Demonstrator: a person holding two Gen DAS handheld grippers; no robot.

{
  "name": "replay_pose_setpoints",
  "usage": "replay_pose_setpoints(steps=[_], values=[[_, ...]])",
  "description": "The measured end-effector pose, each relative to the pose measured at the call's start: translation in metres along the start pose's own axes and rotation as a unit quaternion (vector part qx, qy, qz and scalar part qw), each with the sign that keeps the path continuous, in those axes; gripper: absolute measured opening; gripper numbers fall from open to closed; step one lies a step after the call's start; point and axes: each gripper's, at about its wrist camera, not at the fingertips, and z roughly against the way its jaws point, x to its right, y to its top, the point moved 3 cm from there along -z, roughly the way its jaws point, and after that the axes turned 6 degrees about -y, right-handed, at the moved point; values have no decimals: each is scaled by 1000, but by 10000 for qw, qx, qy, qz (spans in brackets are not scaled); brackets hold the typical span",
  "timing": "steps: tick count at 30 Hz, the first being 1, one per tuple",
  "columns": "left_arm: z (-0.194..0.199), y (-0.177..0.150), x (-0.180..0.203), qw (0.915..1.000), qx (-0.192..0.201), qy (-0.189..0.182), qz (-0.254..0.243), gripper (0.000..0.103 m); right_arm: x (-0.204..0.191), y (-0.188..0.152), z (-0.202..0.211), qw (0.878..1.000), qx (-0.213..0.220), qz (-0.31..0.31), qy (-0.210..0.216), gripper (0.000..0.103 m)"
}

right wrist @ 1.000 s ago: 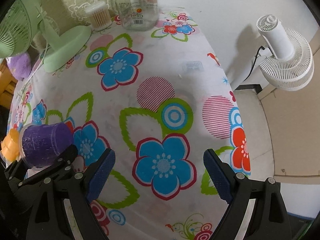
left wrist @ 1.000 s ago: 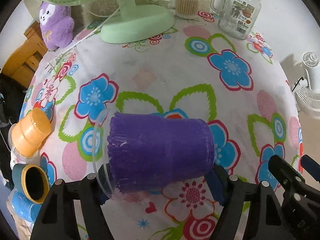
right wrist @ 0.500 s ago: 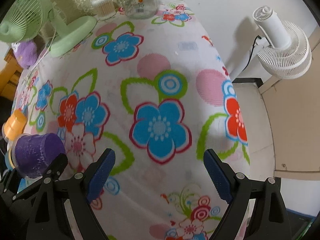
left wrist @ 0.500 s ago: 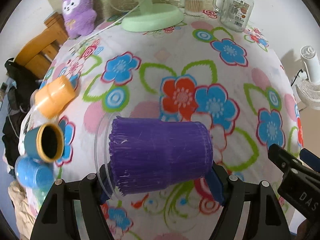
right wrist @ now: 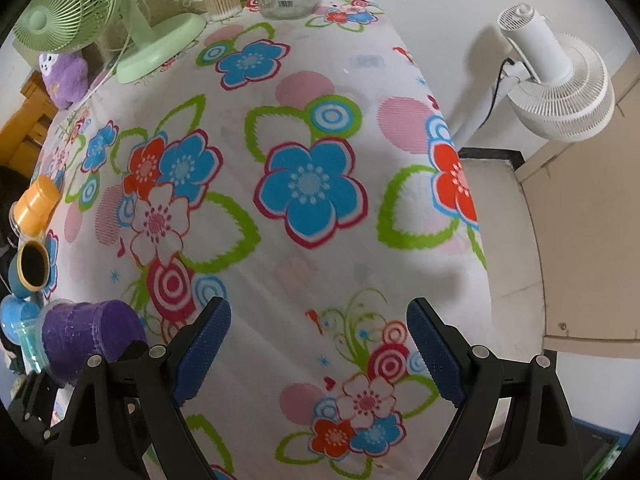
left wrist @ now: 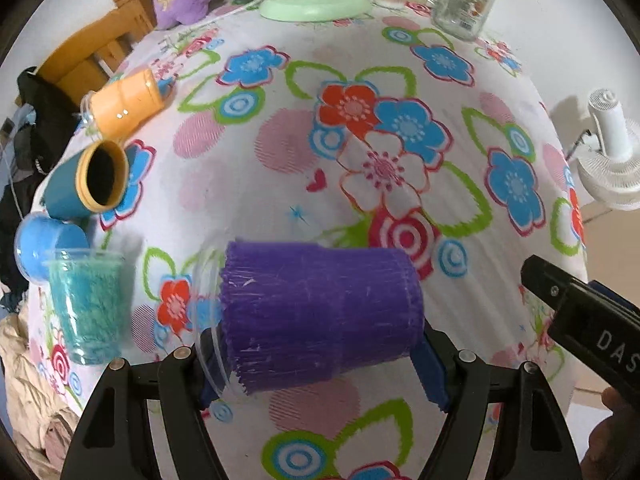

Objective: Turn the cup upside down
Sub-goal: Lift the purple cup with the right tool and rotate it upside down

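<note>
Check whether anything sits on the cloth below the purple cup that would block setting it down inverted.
Nothing visible does. The left gripper holds the purple cup sideways above bare floral tablecloth; the teal cup stands off to its left.

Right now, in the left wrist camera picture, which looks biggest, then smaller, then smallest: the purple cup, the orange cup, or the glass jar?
1. Purple cup, by far, but it sits closest, held in the left tongs.
2 and 3. Orange cup and glass jar look about alike; the jar is farther away, so I won't rank them.

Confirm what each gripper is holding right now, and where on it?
Left gripper holds the purple cup sideways, one pad at its rim end, the other at its base. Right gripper is open and holds nothing.
</note>
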Motion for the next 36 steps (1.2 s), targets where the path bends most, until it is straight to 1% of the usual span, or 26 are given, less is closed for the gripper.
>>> replay_pose_setpoints(steps=[2,7,11,14,19,22,25,31,36], values=[[1,-4,3,10000,-2,-62,-54,93,3,-4,0,10000,-18,-40,-22,92],[10,-11,4,9998,12,-59,-197,98,6,-11,5,10000,-16,-81,-29,92],[20,-12,1,9994,14,-90,-323,98,6,-17,14,9999,18,-162,-5,92],[34,-10,-2,9989,94,-164,-428,98,5,-22,24,9996,33,-271,21,92],[61,-5,-10,9971,308,-188,-663,98,0,-29,47,9987,144,-474,85,92],[75,1,-17,9948,374,-198,-930,98,-6,-35,62,9978,239,-617,103,92],[84,7,-26,9919,384,-206,-1196,98,-16,-41,76,9957,293,-844,233,92],[87,20,-47,9855,273,-224,-1657,98,-40,-47,92,9882,396,-1374,545,92],[78,33,-58,9796,218,-142,-1991,98,-58,-52,86,9790,303,-1931,575,92]])
